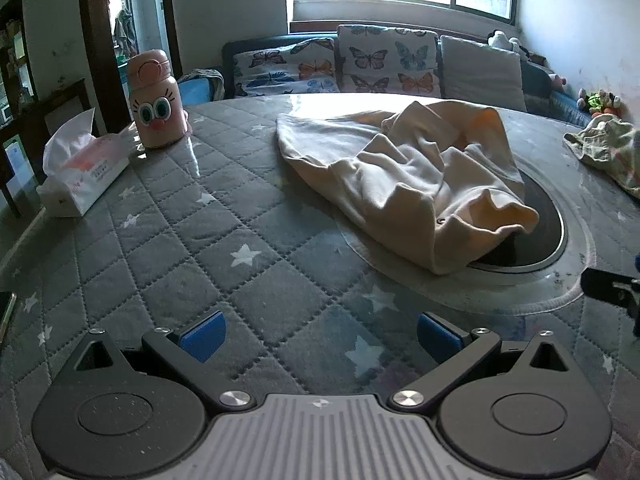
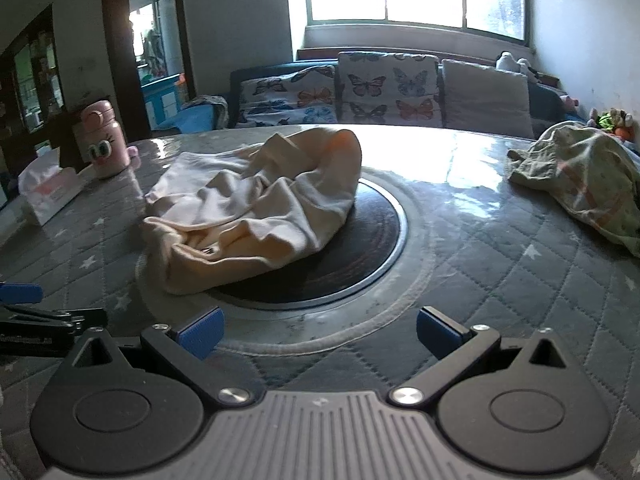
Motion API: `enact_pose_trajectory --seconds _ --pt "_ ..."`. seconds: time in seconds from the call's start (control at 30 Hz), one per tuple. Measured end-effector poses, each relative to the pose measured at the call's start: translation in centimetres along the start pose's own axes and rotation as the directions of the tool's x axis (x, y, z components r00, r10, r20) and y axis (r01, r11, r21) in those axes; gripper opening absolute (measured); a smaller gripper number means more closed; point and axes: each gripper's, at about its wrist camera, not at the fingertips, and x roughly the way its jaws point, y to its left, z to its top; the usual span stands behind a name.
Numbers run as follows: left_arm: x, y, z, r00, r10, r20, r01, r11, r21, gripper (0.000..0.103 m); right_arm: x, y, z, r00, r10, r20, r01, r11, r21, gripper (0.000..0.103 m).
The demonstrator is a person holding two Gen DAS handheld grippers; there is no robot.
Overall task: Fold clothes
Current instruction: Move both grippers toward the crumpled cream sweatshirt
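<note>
A crumpled cream garment (image 1: 404,176) lies in a heap on the quilted grey table cover (image 1: 224,248), partly over a dark round plate (image 1: 540,224) set in the table. It also shows in the right wrist view (image 2: 248,208). A second, green patterned garment (image 2: 580,188) lies crumpled at the right; it also shows in the left wrist view (image 1: 612,152). My left gripper (image 1: 320,338) is open and empty, above the cover, short of the cream garment. My right gripper (image 2: 320,334) is open and empty, near the plate's (image 2: 360,256) front rim.
A pink cartoon-faced bottle (image 1: 156,100) and a tissue box (image 1: 84,172) stand at the table's left. A phone edge (image 1: 6,316) lies far left. A sofa with butterfly cushions (image 1: 360,64) stands behind the table. The other gripper's tip (image 1: 612,288) shows at the right edge.
</note>
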Motion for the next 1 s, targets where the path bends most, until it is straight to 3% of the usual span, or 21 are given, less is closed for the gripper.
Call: enact_pose_trajectory --seconds 0.2,0.43,1.0 --pt "-2.0 1.0 0.9 1.0 0.009 0.028 -0.009 1.0 0.01 0.103 -0.3 1.8 0.1 1.0 -0.012 0.003 0.012 1.0 0.01 0.103" --pt "-2.9 1.8 1.0 1.0 -0.026 0.002 0.026 0.999 -0.02 0.103 -1.0 3.4 -0.2 0.999 -0.03 0.018 0.029 0.999 0.018 0.103" --pt "-2.9 0.8 0.3 0.999 -0.026 -0.032 0.026 1.0 0.007 0.103 -1.0 5.3 -0.7 0.999 -0.048 0.023 0.047 0.997 0.058 0.103"
